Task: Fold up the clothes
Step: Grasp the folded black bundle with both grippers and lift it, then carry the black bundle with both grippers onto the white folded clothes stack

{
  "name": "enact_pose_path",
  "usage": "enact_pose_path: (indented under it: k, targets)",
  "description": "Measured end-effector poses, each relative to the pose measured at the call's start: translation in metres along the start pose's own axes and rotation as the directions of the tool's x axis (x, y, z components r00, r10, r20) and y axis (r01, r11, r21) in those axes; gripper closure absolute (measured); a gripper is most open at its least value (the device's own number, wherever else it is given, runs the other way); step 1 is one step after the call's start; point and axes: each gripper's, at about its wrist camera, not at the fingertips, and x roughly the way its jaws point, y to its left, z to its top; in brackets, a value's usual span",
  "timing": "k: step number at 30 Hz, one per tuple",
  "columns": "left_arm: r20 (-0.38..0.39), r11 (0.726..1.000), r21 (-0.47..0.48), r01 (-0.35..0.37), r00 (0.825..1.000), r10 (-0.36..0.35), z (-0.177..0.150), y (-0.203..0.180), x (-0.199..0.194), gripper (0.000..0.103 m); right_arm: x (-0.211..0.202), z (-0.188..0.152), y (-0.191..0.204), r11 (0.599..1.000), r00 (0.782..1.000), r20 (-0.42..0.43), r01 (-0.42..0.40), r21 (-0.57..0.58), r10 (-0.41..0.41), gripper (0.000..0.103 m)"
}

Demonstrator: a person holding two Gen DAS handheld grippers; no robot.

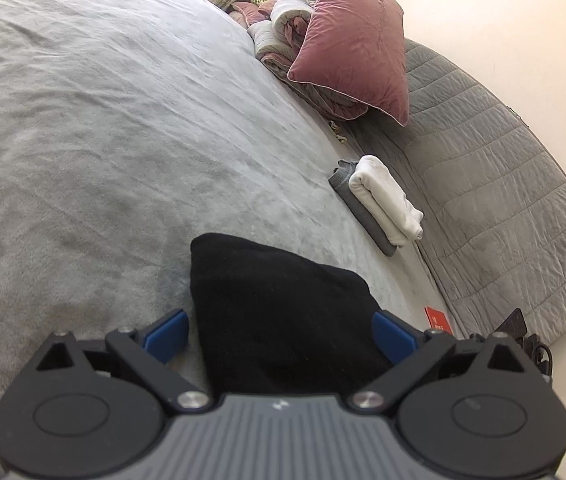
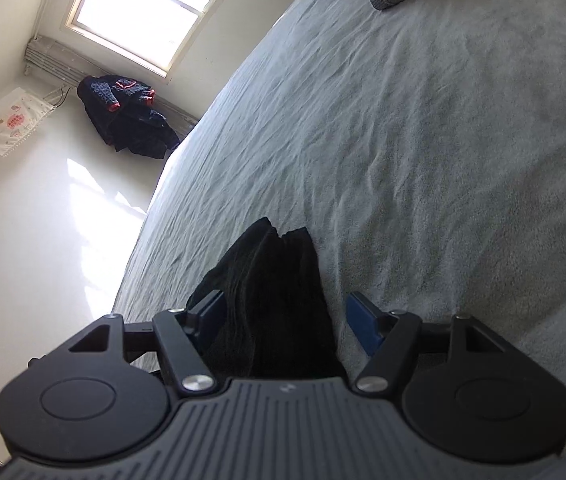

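We have both claws spread wide over the black garment [image 1: 275,320] on the bed [image 1: 103,140], pinching nothing: left claw [image 1: 281,338] straddles its flat folded face, right claw [image 2: 283,320] its layered edge [image 2: 279,248]. Folded white and grey clothes [image 1: 383,196] sit stacked by the headboard, presumably the done pile.

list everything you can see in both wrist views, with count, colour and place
black garment: 1, black, on the bed between both grippers' open fingers
bed cover: 1, pale grey, under everything
folded clothes: 2, white on grey, stacked at the bed's edge
cushion: 1, pink, on rolled bedding at the far end
quilted mat: 1, grey, beside the bed
dark clothes: 1 heap, navy with red trim, under the window
left gripper: 1, black with blue pads, open
right gripper: 1, same, open
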Motion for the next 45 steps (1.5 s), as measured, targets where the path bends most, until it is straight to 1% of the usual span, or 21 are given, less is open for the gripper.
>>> enact_pose_path:
  k: [1, 3, 4, 6, 7, 8, 9, 10, 11, 12, 15, 20, 25, 30, 37, 41, 45]
  targets:
    - [0.003, 1.0, 0.007, -0.006, 1.0, 0.006, 0.001, -0.001, 0.002, 0.008, 0.002, 0.0, 0.001, 1.0, 1.0, -0.003, 0.001, -0.002, -0.001, 0.033]
    - [0.018, 0.999, 0.017, -0.027, 0.999, 0.027, 0.001, -0.002, 0.006, 0.016, 0.006, 0.0, 0.0, 1.0, 1.0, -0.004, -0.013, 0.011, 0.014, 0.034]
    - [0.029, 0.999, 0.017, -0.039, 0.999, 0.038, 0.002, -0.002, 0.008, 0.018, 0.008, 0.0, -0.001, 1.0, 1.0, -0.004, -0.021, 0.017, 0.021, 0.036]
    - [0.052, 0.998, 0.012, -0.056, 0.997, 0.055, 0.002, -0.003, 0.012, 0.026, 0.011, 0.001, -0.004, 0.999, 1.0, 0.001, -0.03, 0.031, 0.03, 0.045]
    - [0.057, 0.998, 0.013, -0.062, 0.997, 0.061, 0.002, -0.003, 0.013, 0.028, 0.012, 0.0, -0.006, 0.999, 0.999, 0.003, -0.034, 0.037, 0.034, 0.047]
    - [0.062, 0.998, 0.015, -0.068, 0.996, 0.067, 0.002, -0.003, 0.014, 0.031, 0.013, 0.0, -0.007, 0.998, 0.999, 0.004, -0.038, 0.044, 0.038, 0.053]
    - [0.068, 0.997, 0.016, -0.074, 0.995, 0.073, 0.002, -0.004, 0.016, 0.037, 0.014, 0.0, -0.009, 0.998, 0.999, 0.004, -0.044, 0.049, 0.044, 0.059]
    - [0.073, 0.997, 0.017, -0.08, 0.994, 0.078, 0.003, -0.004, 0.017, 0.043, 0.015, -0.001, -0.01, 0.997, 0.999, 0.002, -0.05, 0.054, 0.05, 0.062]
    - [0.076, 0.996, 0.015, -0.083, 0.994, 0.082, 0.003, -0.005, 0.018, 0.053, 0.016, -0.001, -0.012, 0.997, 0.999, 0.0, -0.055, 0.058, 0.055, 0.068]
    - [0.079, 0.996, 0.012, -0.086, 0.993, 0.085, 0.003, -0.005, 0.019, 0.059, 0.014, -0.001, -0.014, 0.996, 0.998, 0.003, -0.065, 0.066, 0.065, 0.071]
    - [0.088, 0.996, 0.019, -0.093, 0.992, 0.091, 0.007, -0.009, 0.022, 0.068, 0.008, -0.001, -0.02, 0.99, 0.994, 0.019, -0.106, 0.089, 0.105, 0.075]
    - [0.1, 0.993, 0.066, -0.097, 0.991, 0.09, 0.019, -0.023, 0.031, 0.072, -0.007, 0.004, -0.026, 0.983, 0.986, 0.058, -0.161, 0.092, 0.156, 0.077]
    - [0.091, 0.99, 0.107, -0.091, 0.993, 0.081, 0.04, -0.044, 0.056, 0.074, -0.022, 0.014, -0.024, 0.985, 0.979, 0.119, -0.171, 0.035, 0.165, 0.078]
    - [0.073, 0.984, 0.167, -0.07, 0.996, 0.058, 0.062, -0.073, 0.095, 0.075, -0.036, 0.03, -0.026, 0.991, 0.974, 0.183, -0.132, -0.033, 0.135, 0.078]
    - [0.038, 0.967, 0.255, -0.025, 0.999, 0.016, 0.088, -0.116, 0.158, 0.076, -0.044, 0.059, -0.037, 0.995, 0.957, 0.277, -0.08, -0.053, 0.092, 0.079]
    - [0.014, 0.947, 0.321, 0.008, 1.0, -0.013, 0.104, -0.144, 0.193, 0.077, -0.042, 0.081, -0.037, 0.997, 0.941, 0.33, -0.056, -0.055, 0.072, 0.079]
    - [-0.001, 0.925, 0.378, 0.043, 0.999, -0.046, 0.121, -0.172, 0.224, 0.078, -0.047, 0.1, -0.043, 0.998, 0.92, 0.388, -0.036, -0.06, 0.057, 0.079]
